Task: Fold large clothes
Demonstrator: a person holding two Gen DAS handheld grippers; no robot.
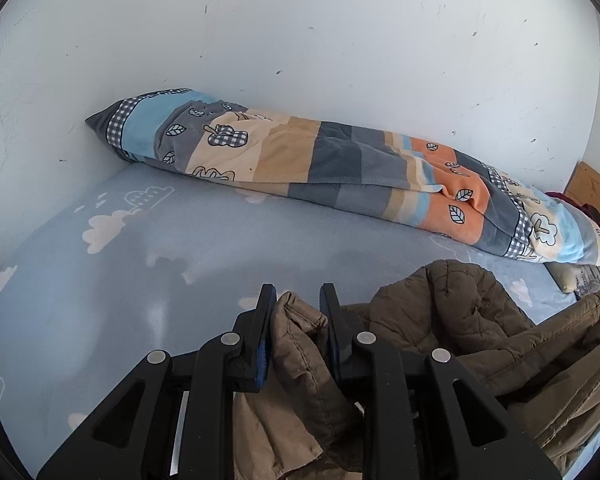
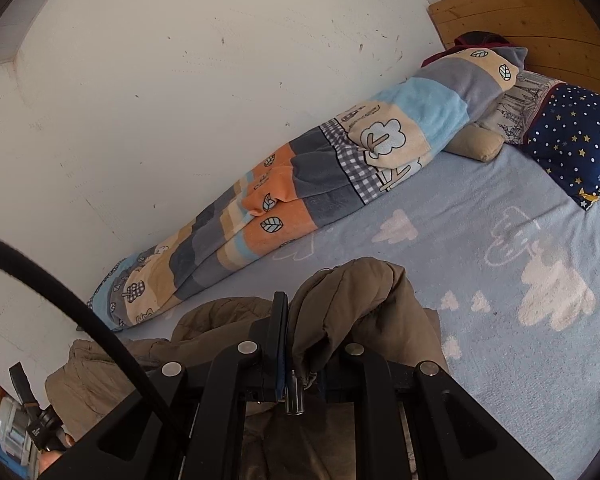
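A brown quilted jacket (image 1: 452,312) lies bunched on the near part of a light blue bed sheet (image 1: 160,248). My left gripper (image 1: 298,300) is shut on a fold of the jacket's edge and holds it above the bed. In the right wrist view my right gripper (image 2: 300,312) is shut on another bunched part of the jacket (image 2: 352,296), with a metal zipper pull (image 2: 294,394) hanging between the jaws. The jacket's right-hand finger is hidden under the cloth. The rest of the jacket (image 2: 112,364) trails down to the left.
A rolled patchwork blanket (image 1: 340,168) lies along the white wall (image 1: 300,40). Pillows (image 2: 572,136) and a wooden headboard (image 2: 532,12) stand at the bed's far right end. The other gripper and a hand (image 2: 32,428) show at the lower left of the right wrist view.
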